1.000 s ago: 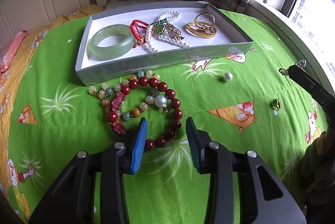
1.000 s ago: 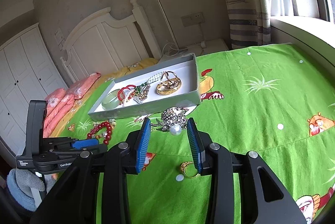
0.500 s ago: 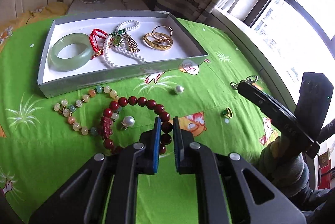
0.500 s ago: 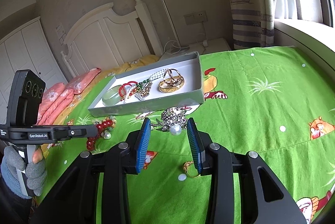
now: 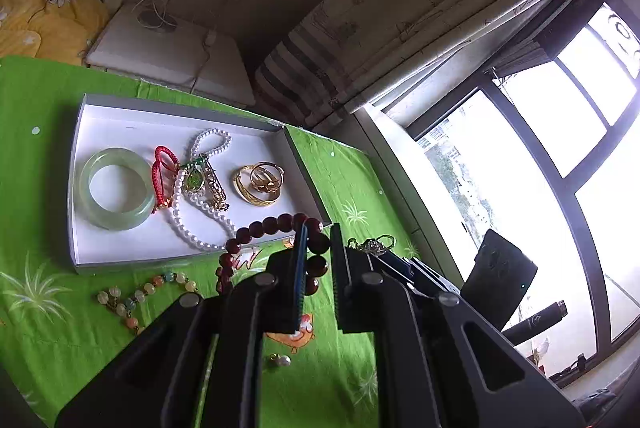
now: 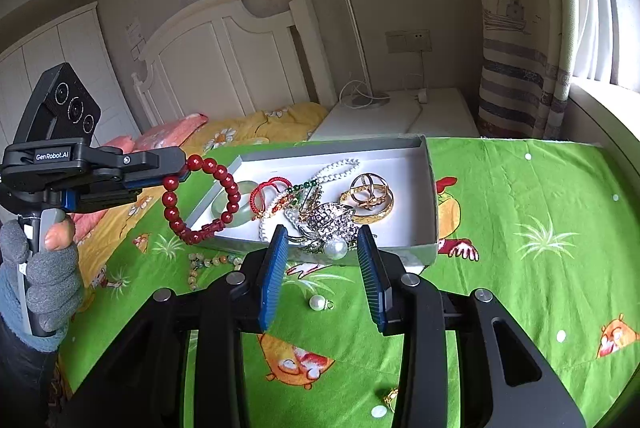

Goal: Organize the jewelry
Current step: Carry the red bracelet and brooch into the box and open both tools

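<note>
My left gripper [image 5: 318, 230] is shut on a dark red bead bracelet [image 5: 264, 228] and holds it in the air by the near edge of the grey jewelry box [image 5: 76, 196]; the bracelet hangs as a loop in the right wrist view [image 6: 200, 200]. The box [image 6: 432, 204] holds a jade bangle [image 5: 116, 188], red cord [image 5: 162, 172], pearl necklace [image 5: 192, 224] and gold rings [image 5: 260, 182]. My right gripper [image 6: 324, 240] holds a silver rhinestone brooch with a pearl [image 6: 332, 228] above the box's front wall, with wide gaps between the brooch and the pads.
On the green bedspread lie a pastel bead bracelet [image 5: 140, 296], a loose pearl pendant [image 6: 318, 303] and a gold ring [image 6: 390, 397]. A white nightstand [image 6: 400, 116] and headboard [image 6: 224, 56] stand behind. Window and curtain are to the right.
My left gripper closed on the red bead bracelet and lifted it off the bedspread toward the box. My right gripper carried the brooch forward to the box's front wall.
</note>
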The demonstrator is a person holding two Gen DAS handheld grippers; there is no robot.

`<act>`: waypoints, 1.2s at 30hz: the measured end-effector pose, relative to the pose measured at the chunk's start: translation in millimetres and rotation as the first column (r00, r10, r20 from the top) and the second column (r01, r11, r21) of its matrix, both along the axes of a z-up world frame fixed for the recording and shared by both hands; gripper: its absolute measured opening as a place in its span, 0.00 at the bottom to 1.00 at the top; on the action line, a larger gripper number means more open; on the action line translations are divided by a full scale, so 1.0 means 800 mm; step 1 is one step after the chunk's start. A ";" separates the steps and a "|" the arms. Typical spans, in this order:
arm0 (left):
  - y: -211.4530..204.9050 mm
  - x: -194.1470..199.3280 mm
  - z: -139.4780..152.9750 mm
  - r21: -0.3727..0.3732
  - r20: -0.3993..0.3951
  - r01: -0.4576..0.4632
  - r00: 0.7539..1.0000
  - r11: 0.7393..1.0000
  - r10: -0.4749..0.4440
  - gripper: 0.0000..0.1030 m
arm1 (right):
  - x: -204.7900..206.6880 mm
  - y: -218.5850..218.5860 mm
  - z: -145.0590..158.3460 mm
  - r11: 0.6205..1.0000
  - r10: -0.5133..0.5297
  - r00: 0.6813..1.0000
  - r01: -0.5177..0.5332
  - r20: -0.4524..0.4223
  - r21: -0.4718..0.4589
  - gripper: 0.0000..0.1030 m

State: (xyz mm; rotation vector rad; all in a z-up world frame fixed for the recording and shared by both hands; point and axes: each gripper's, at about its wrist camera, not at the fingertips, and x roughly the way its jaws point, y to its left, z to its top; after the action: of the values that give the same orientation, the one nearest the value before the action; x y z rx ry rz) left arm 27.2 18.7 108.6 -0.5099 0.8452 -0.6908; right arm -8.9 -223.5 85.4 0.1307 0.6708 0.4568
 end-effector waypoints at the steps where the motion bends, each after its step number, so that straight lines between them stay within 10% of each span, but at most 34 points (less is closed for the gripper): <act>1: 0.001 0.009 0.003 0.002 0.002 -0.008 1.000 1.000 0.008 0.10 | 0.009 0.003 0.000 1.000 -0.001 1.000 0.001 -0.009 -0.012 0.35; 17: 0.006 0.144 -0.027 0.100 -0.066 -0.158 0.984 0.982 0.165 0.10 | 0.117 0.045 -0.062 0.976 -0.038 0.968 -0.017 -0.246 -0.216 0.37; 20: -0.009 0.155 -0.047 0.091 -0.091 -0.161 0.981 0.983 0.169 0.12 | 0.110 0.038 -0.063 0.985 -0.036 0.970 -0.006 -0.240 -0.170 0.69; 25: -0.015 0.142 -0.059 0.152 -0.061 -0.188 0.978 0.970 0.199 0.53 | 0.086 0.016 -0.050 0.994 -0.008 0.984 -0.012 -0.179 -0.111 0.71; 36: 0.036 0.052 -0.044 0.296 0.086 -0.279 0.960 0.914 0.265 0.90 | 0.051 -0.096 -0.033 0.990 -0.136 0.982 0.138 -0.129 0.005 0.71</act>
State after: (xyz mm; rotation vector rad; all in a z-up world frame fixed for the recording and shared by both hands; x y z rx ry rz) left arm 68.7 47.3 73.4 -0.3222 0.8024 -0.3049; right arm 31.9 -300.7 58.9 0.2199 0.7798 0.3224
